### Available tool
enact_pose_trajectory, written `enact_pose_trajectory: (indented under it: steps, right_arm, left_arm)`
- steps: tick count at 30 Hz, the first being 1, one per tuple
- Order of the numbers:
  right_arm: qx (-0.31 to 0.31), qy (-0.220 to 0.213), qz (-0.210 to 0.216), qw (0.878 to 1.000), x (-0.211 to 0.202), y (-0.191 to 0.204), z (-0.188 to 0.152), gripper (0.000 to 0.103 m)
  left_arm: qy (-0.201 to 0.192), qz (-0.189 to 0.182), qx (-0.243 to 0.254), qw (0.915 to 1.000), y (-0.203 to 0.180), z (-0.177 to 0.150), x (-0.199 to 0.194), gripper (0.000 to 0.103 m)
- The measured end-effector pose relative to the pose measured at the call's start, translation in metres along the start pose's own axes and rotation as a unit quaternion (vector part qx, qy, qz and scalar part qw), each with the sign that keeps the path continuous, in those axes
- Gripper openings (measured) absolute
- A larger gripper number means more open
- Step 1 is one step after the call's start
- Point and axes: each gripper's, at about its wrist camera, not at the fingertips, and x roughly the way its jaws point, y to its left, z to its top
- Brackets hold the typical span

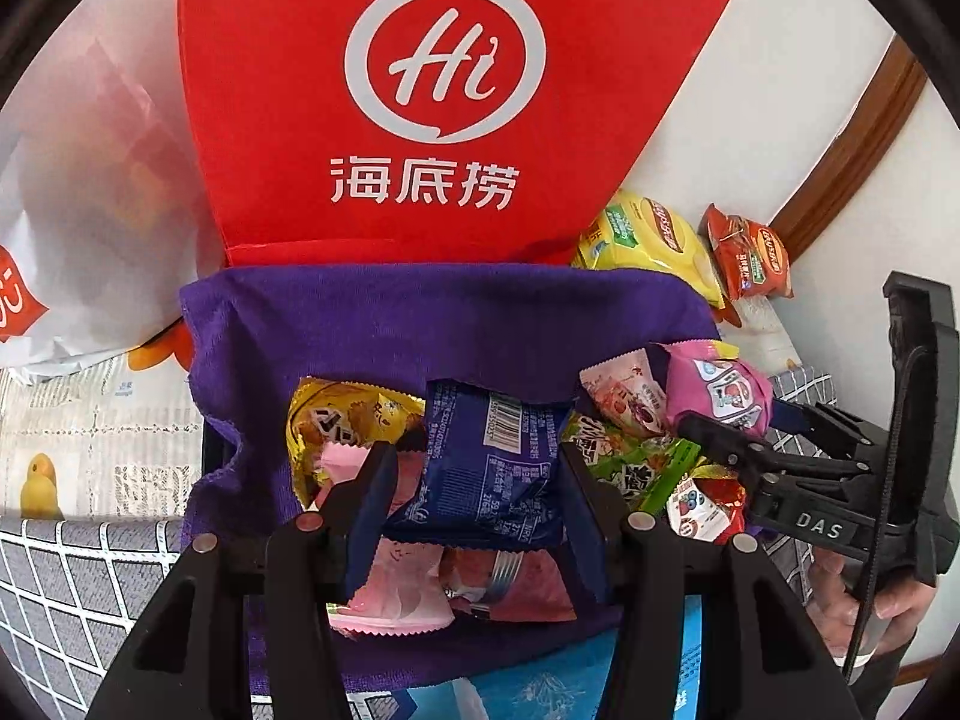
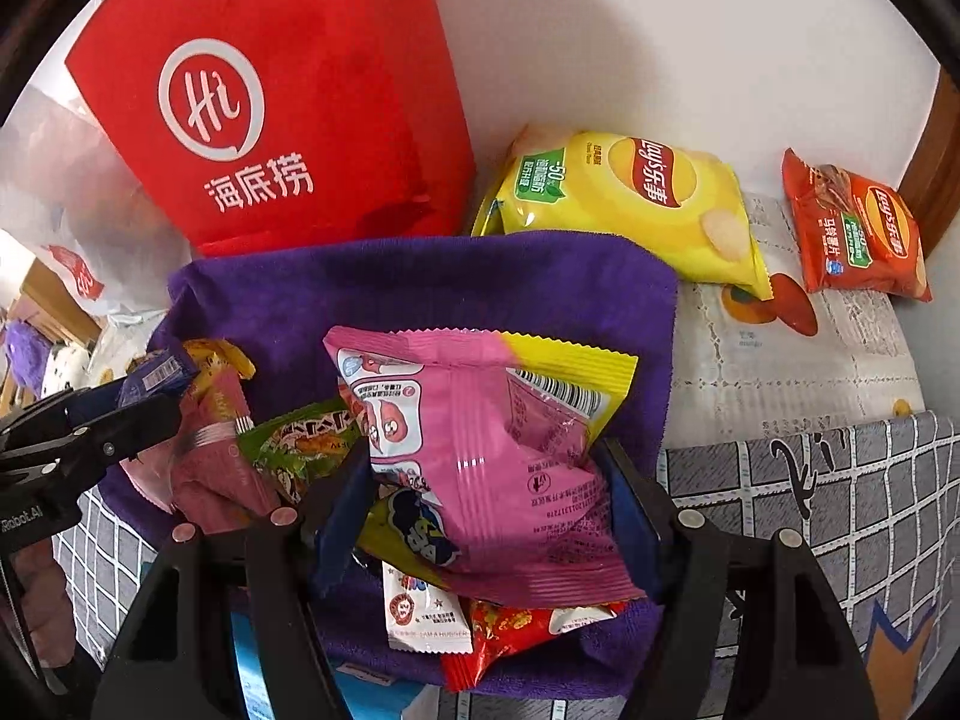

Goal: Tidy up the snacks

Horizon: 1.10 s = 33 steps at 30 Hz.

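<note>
A bin lined with a purple cloth (image 1: 384,324) holds several small snack packets. My left gripper (image 1: 474,483) is shut on a blue packet (image 1: 486,456) and holds it over the bin. My right gripper (image 2: 486,480) is shut on a pink packet (image 2: 480,456) with a yellow end, over the right side of the bin. The right gripper also shows in the left wrist view (image 1: 696,420), with the pink packet (image 1: 720,390) in it. The left gripper also shows at the left edge of the right wrist view (image 2: 174,384). A yellow chip bag (image 2: 648,204) and an orange chip bag (image 2: 852,228) lie behind the bin.
A red bag (image 1: 444,90) with a white logo stands behind the bin against the white wall. A white plastic bag (image 1: 78,228) sits to the left. The table has a printed cloth (image 2: 780,360) and a grey grid cloth (image 2: 840,510). A wooden frame (image 1: 852,138) runs at the right.
</note>
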Motion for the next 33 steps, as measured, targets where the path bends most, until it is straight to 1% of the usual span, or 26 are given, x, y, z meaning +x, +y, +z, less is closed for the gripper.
enact_pose_trajectory:
  steps: [2,4,9,13,17,23,27,29,31,33]
  right_arm:
    - [0.000,0.002,0.005,1.000,-0.001,0.000,0.000,0.073]
    - [-0.001,0.002,0.009,1.000,-0.001,0.001,-0.001,0.077]
    - [-0.004,0.001,0.007,1.000,-0.005,0.001,0.000,0.078]
    - [0.003,-0.011,0.015,1.000,-0.016,0.001,0.001,0.081]
    - [-0.004,-0.018,0.012,1.000,-0.020,0.004,0.001,0.081]
    - [-0.007,-0.030,0.021,0.999,-0.031,0.009,0.001,0.081]
    - [-0.003,-0.051,0.029,0.998,-0.049,0.013,0.001,0.081]
    - [0.002,-0.067,0.024,0.997,-0.061,0.015,0.001,0.081]
    - [0.007,-0.085,0.016,0.996,-0.074,0.017,0.000,0.081]
    - [0.006,-0.098,0.010,0.995,-0.088,0.022,-0.004,0.081]
  left_arm:
    - [0.002,0.001,0.001,1.0000,0.000,0.000,0.001,0.051]
    - [0.004,0.003,0.002,1.0000,-0.002,0.000,0.003,0.051]
    - [0.006,0.006,0.006,0.9999,-0.004,0.000,0.004,0.052]
    - [0.007,0.006,0.009,0.9999,-0.005,0.001,0.006,0.052]
    - [0.009,0.004,0.010,0.9999,-0.005,0.001,0.005,0.054]
    - [-0.002,0.006,0.024,0.9997,-0.009,0.002,-0.006,0.062]
    - [-0.013,0.007,0.032,0.9994,-0.012,0.002,-0.020,0.067]
    - [-0.021,0.007,0.035,0.9991,-0.012,0.003,-0.029,0.069]
    - [-0.031,0.007,0.038,0.9988,-0.014,0.003,-0.040,0.074]
    - [-0.039,0.006,0.043,0.9983,-0.017,0.002,-0.051,0.076]
